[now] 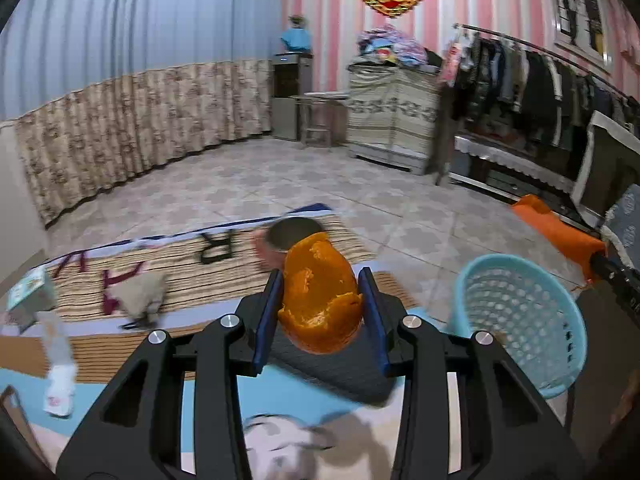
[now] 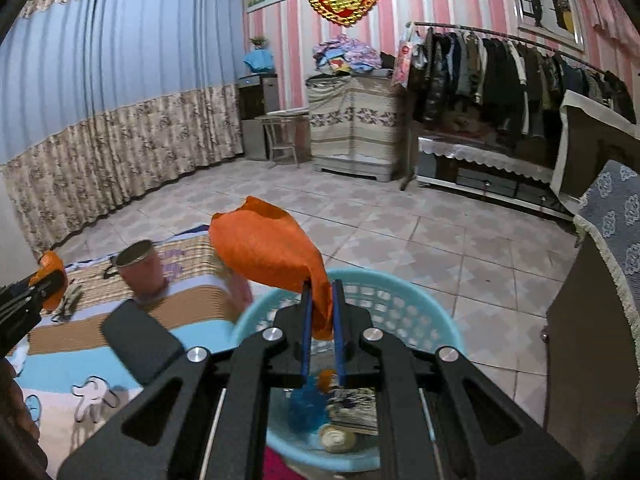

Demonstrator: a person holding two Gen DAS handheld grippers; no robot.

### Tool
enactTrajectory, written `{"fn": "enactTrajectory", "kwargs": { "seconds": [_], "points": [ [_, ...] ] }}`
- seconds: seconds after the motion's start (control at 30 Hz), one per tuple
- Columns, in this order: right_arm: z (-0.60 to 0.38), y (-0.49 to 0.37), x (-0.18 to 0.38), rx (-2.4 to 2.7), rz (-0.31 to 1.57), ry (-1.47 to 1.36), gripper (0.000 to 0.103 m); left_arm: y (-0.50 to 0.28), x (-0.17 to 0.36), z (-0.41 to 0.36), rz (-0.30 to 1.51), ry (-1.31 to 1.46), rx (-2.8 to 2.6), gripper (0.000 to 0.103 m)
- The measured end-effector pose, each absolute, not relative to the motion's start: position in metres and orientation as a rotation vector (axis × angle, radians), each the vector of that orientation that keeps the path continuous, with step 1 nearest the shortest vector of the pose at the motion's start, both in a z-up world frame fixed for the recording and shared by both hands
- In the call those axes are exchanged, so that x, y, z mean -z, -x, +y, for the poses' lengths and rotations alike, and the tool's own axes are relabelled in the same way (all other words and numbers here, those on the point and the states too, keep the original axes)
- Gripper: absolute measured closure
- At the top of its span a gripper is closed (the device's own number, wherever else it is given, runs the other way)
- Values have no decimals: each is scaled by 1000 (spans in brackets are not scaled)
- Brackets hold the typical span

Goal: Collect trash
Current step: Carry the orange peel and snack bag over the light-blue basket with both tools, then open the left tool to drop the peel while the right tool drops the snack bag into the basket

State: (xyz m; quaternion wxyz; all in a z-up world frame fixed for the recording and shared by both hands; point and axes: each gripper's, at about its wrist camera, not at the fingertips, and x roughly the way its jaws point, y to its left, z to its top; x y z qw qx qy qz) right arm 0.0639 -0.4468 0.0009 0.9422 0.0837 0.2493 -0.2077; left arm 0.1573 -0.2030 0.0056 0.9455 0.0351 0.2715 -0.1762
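Note:
My left gripper (image 1: 320, 280) is shut on an orange peel (image 1: 320, 300) and holds it above the bed, left of the light-blue basket (image 1: 524, 320). It also shows at the far left of the right wrist view with the peel (image 2: 50, 278). My right gripper (image 2: 320, 292) is shut on an orange wrapper (image 2: 272, 248) and holds it over the basket's rim (image 2: 420, 292). The wrapper also shows in the left wrist view (image 1: 556, 232). Several bits of trash lie in the basket's bottom, among them a blue piece (image 2: 306, 404).
On the striped bedspread (image 1: 192, 260) lie a crumpled beige scrap (image 1: 140, 296), a white wrapper (image 1: 58, 364), a small box (image 1: 30, 292) and a black flat object (image 2: 140, 340). A pink metal cup (image 2: 140, 268) stands on the bed. Tiled floor lies beyond.

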Motion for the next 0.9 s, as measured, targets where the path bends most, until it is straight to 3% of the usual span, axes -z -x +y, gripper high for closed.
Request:
{"fn": "enactTrajectory", "kwargs": {
  "seconds": [0.37,0.9],
  "points": [
    [-509,-54,26,505,550,-283,94,-144,16,-306,565,-132,534,66],
    [-531,-59,57,493,588,-363,94,-136,36,-376,586,-209,644,63]
  ]
}}
